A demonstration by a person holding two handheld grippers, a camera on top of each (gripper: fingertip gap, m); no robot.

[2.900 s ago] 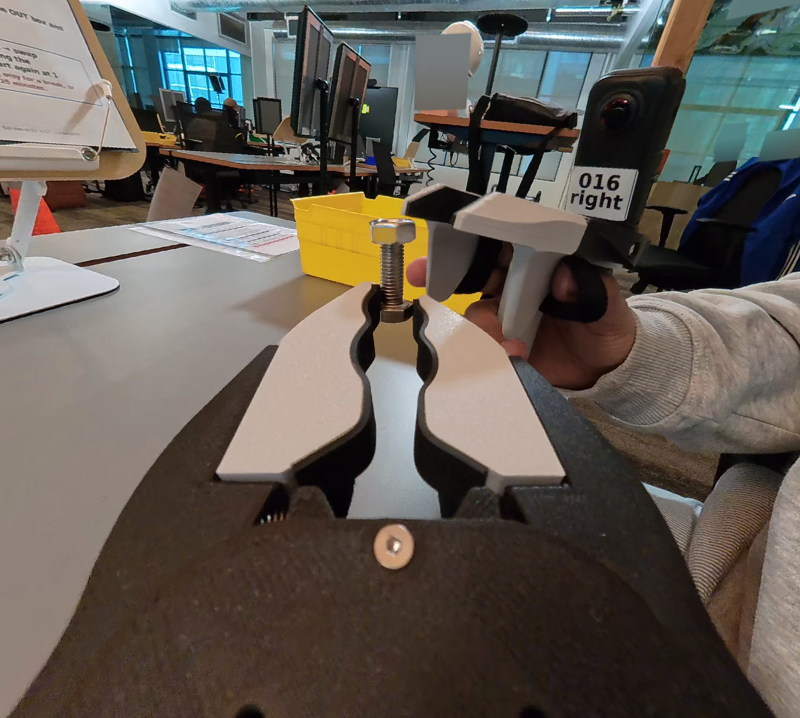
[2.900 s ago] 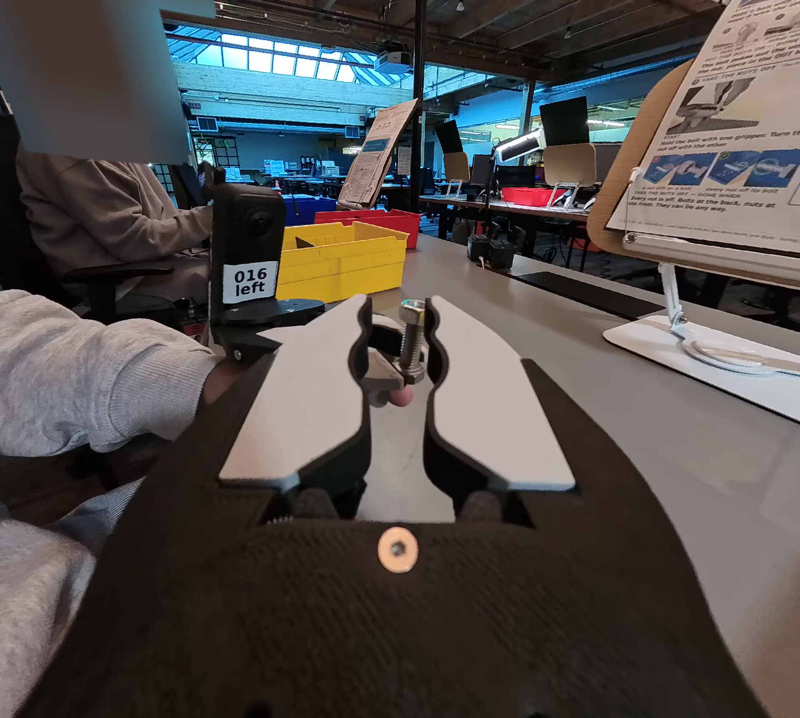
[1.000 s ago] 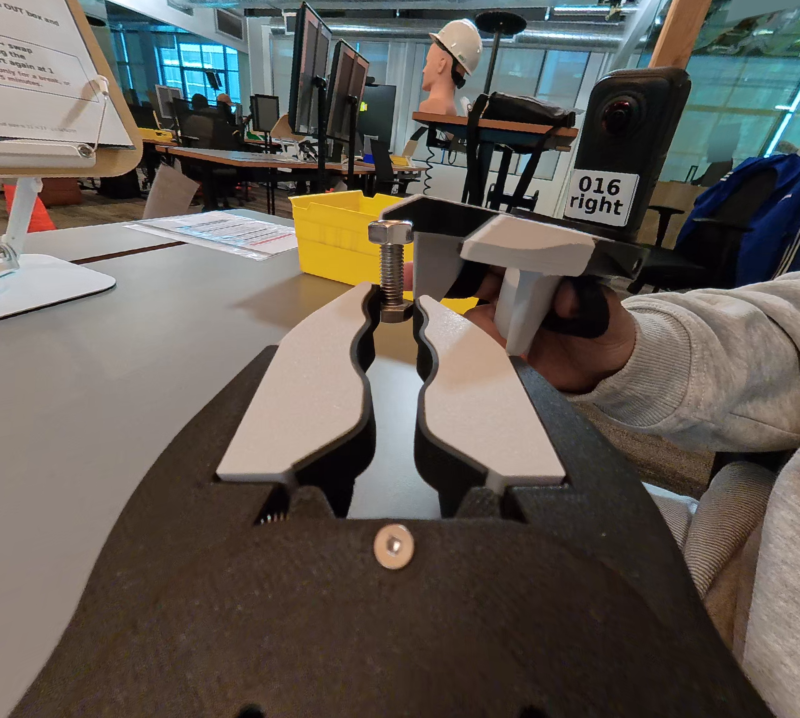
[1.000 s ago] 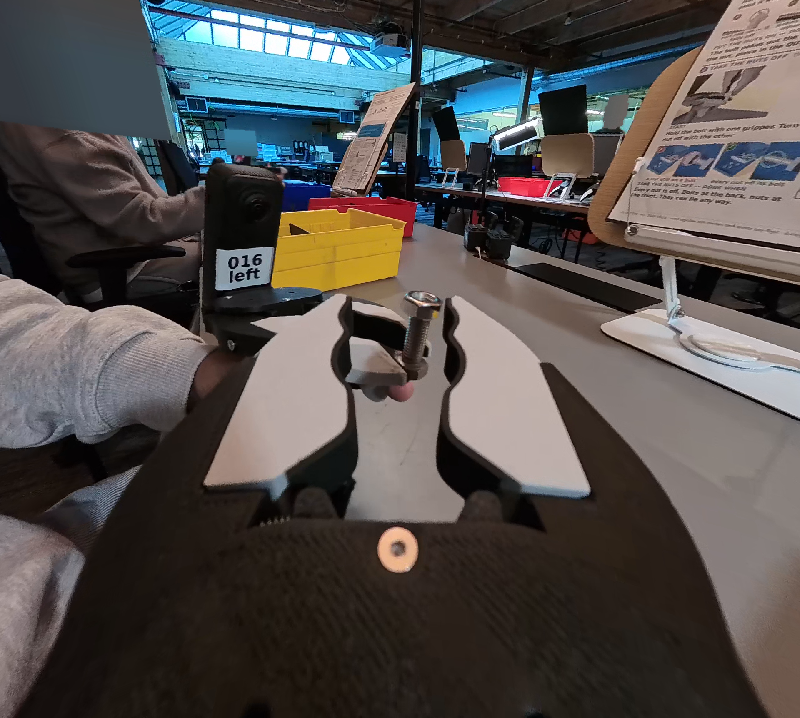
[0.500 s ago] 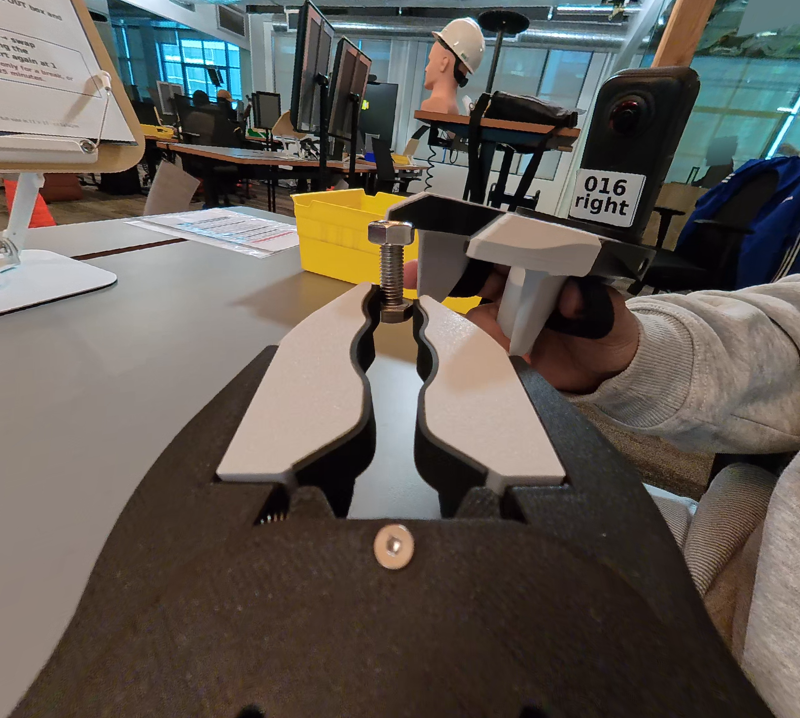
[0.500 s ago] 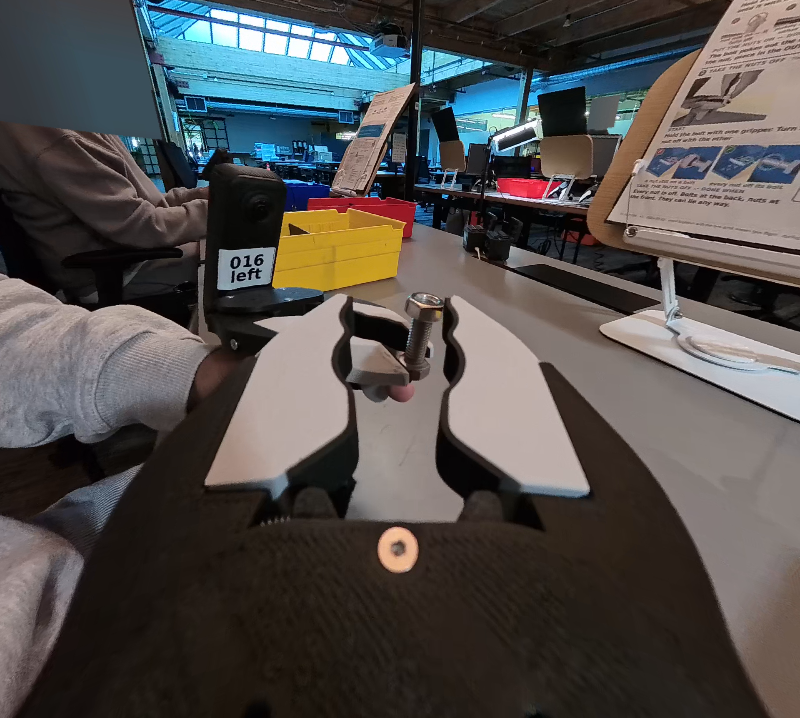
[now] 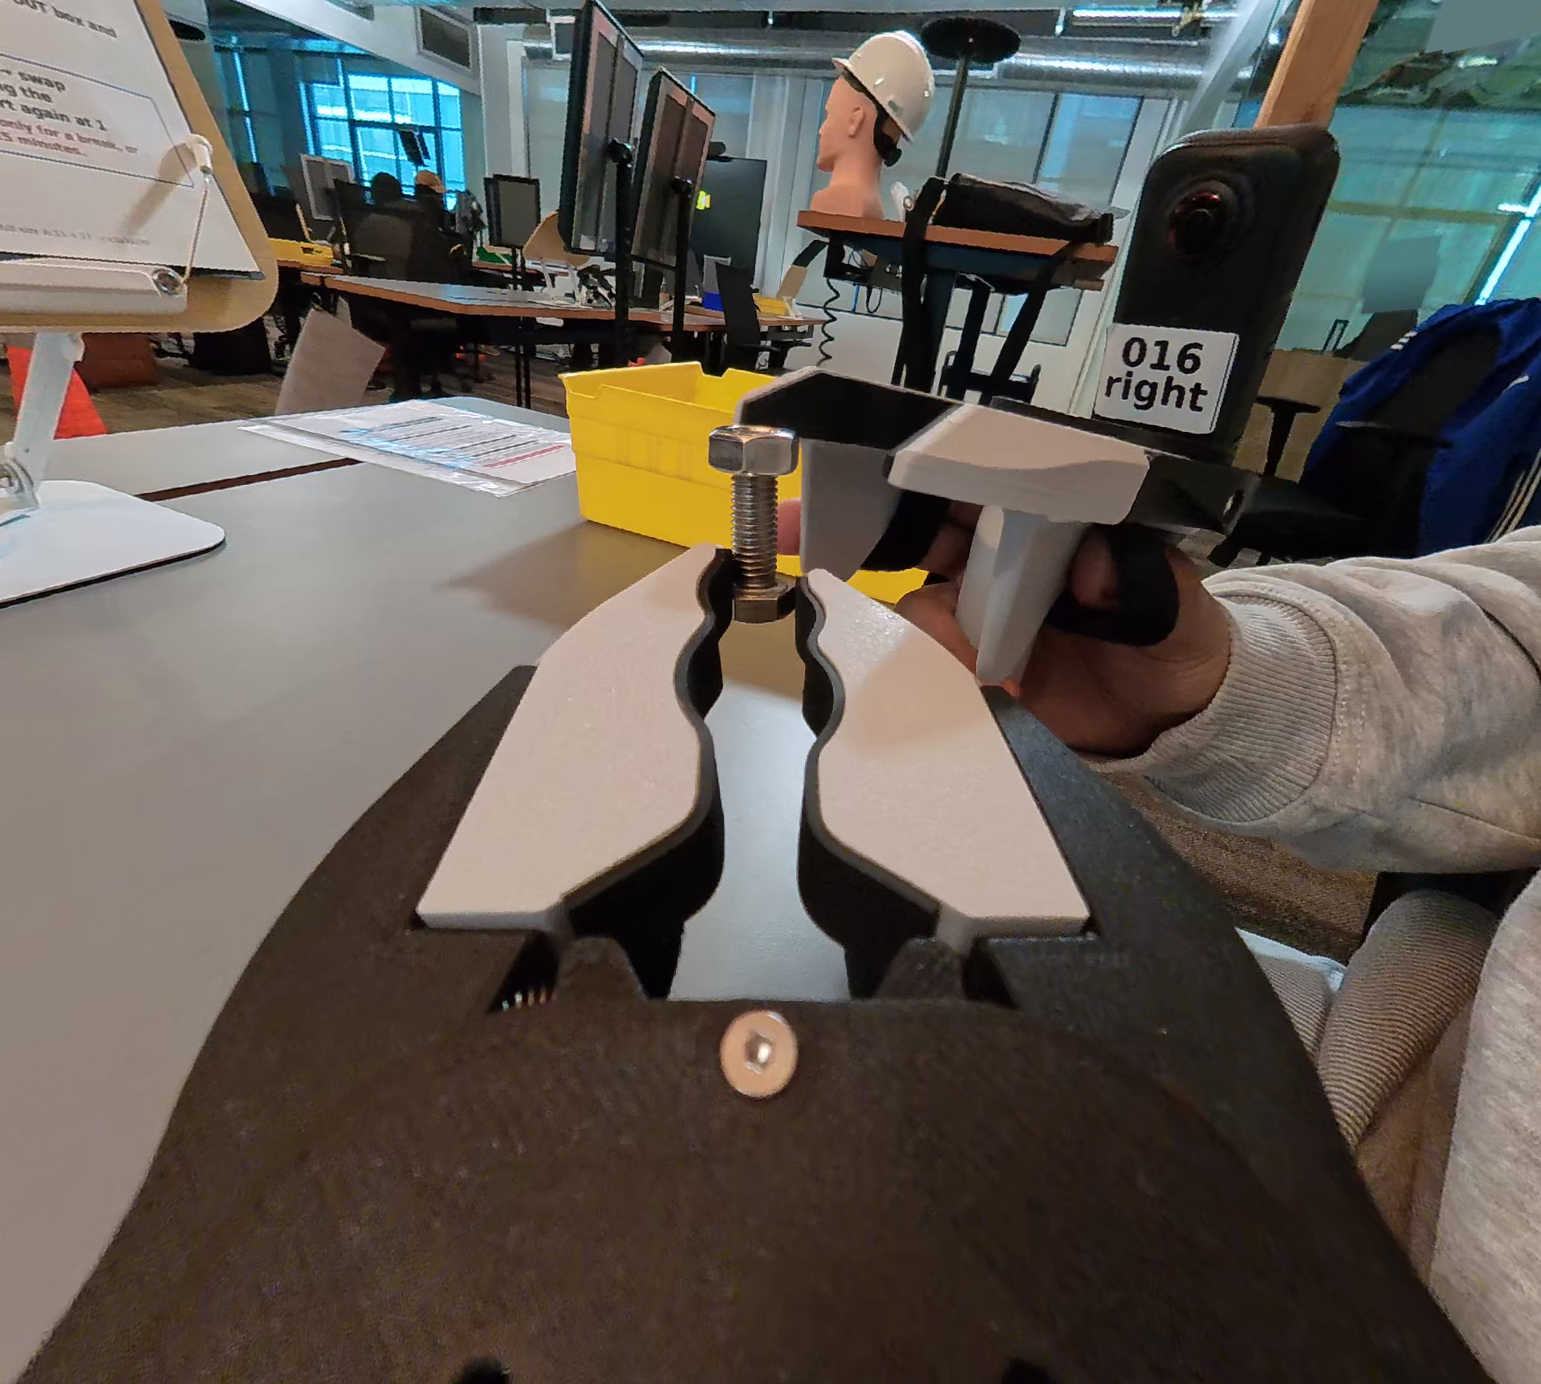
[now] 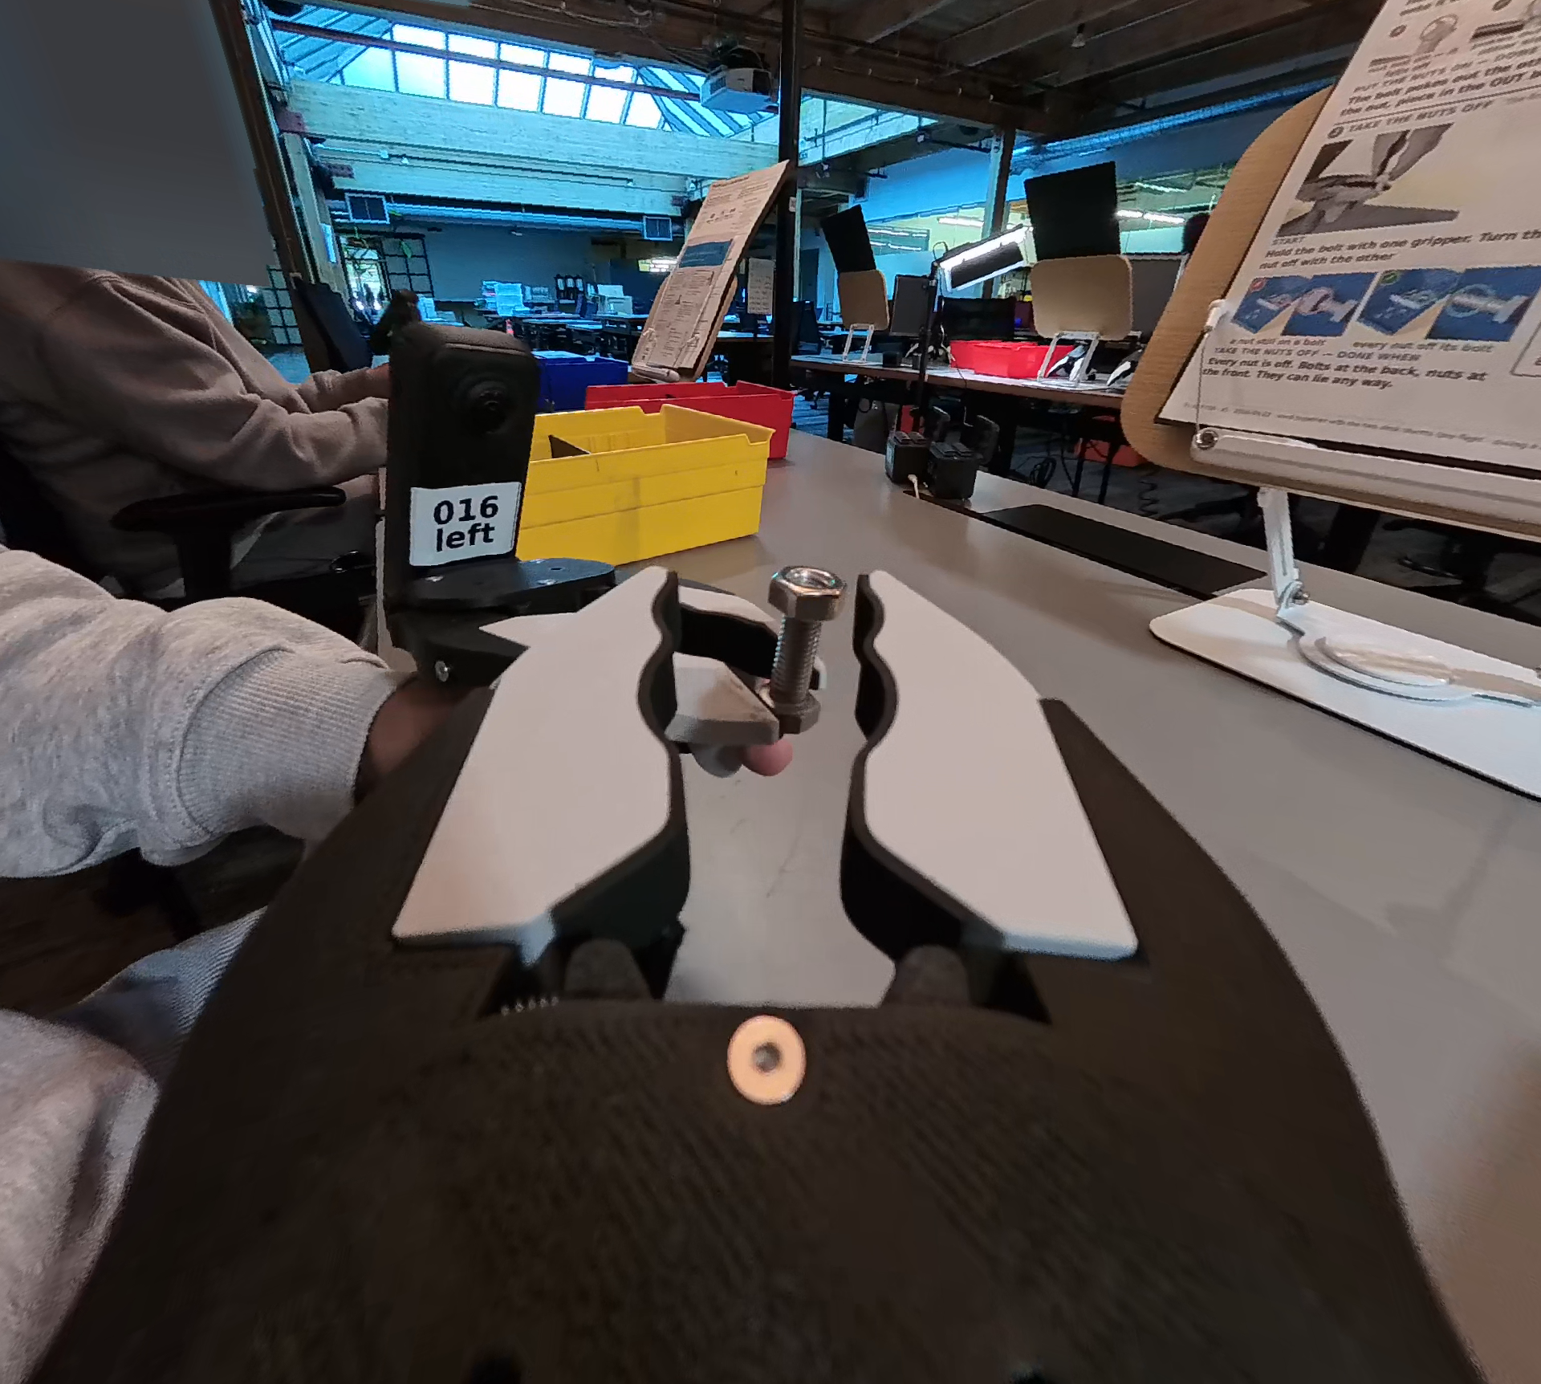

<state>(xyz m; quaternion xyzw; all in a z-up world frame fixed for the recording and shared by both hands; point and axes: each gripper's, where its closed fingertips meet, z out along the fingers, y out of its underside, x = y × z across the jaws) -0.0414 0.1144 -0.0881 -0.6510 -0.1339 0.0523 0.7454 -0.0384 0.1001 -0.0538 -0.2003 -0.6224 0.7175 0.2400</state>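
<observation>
A steel bolt (image 7: 755, 527) stands upright above the grey table (image 7: 250, 677). My left gripper (image 7: 757, 577) is shut on the hex end at its bottom (image 7: 757, 606). A hex nut (image 7: 753, 449) sits at the top of the thread. In the right wrist view the bolt (image 8: 792, 660) stands between the spread fingers of my right gripper (image 8: 763, 581), which is open. Its tips flank the nut (image 8: 805, 589) without touching it. The left gripper's tips (image 8: 725, 710) clamp the bolt from the left there. The right gripper (image 7: 842, 443) shows side-on in the left wrist view, just right of the nut.
A yellow bin (image 7: 634, 443) stands behind the bolt; it also shows in the right wrist view (image 8: 642, 485), with a red bin (image 8: 692, 397) behind it. A document stand (image 8: 1376, 218) is on the table at the right, and a laminated sheet (image 7: 417, 439) lies beyond. The grippers are tip to tip, or close to it.
Both grippers hold almost still. The right gripper has shifted very slightly around the bolt; the left grip is unchanged.
</observation>
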